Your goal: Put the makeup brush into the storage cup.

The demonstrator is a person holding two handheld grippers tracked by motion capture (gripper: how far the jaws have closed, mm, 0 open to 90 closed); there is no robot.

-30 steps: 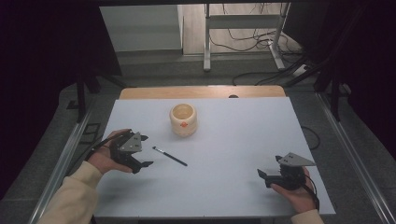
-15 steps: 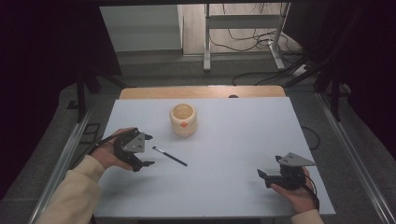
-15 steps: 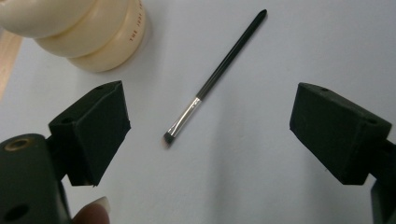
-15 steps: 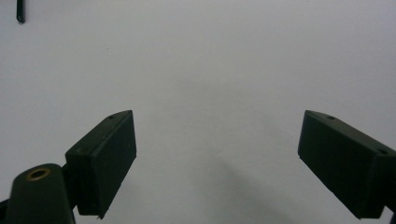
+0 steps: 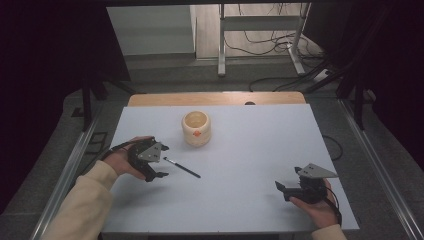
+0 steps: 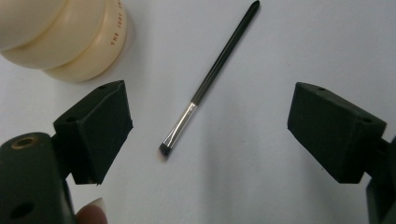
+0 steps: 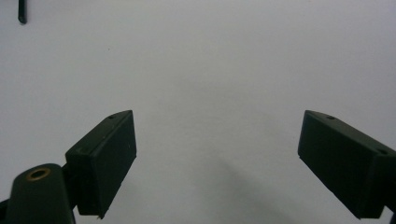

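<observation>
1. White board (image 5: 250, 200) covers the table; a strip of wood (image 5: 215, 98) shows along its far edge.
2. Items on the board, counted: one cup, one brush.
3. Cup (image 5: 196, 128): cream, round, upright, open at the top, with an orange mark on its near side. It stands left of centre toward the far edge. In the left gripper view the cup (image 6: 60, 37) sits at the upper left, apart from the brush, and carries small lettering too fine to read.
4. Brush (image 5: 181, 167): thin, black handle, silver ferrule, short dark bristles. It lies flat on the board, near the cup on its near side, bristle end toward the left gripper.
5. Grippers, counted: two, one in each hand.
6. Left gripper (image 5: 155, 162): jaws spread wide, nothing between them touched. In its own view the brush (image 6: 205, 86) lies between the two jaws, clear of both.
7. Right gripper (image 5: 281, 187): at the near right of the board, well apart from the brush, jaws spread wide over bare board, holding nothing.
</observation>
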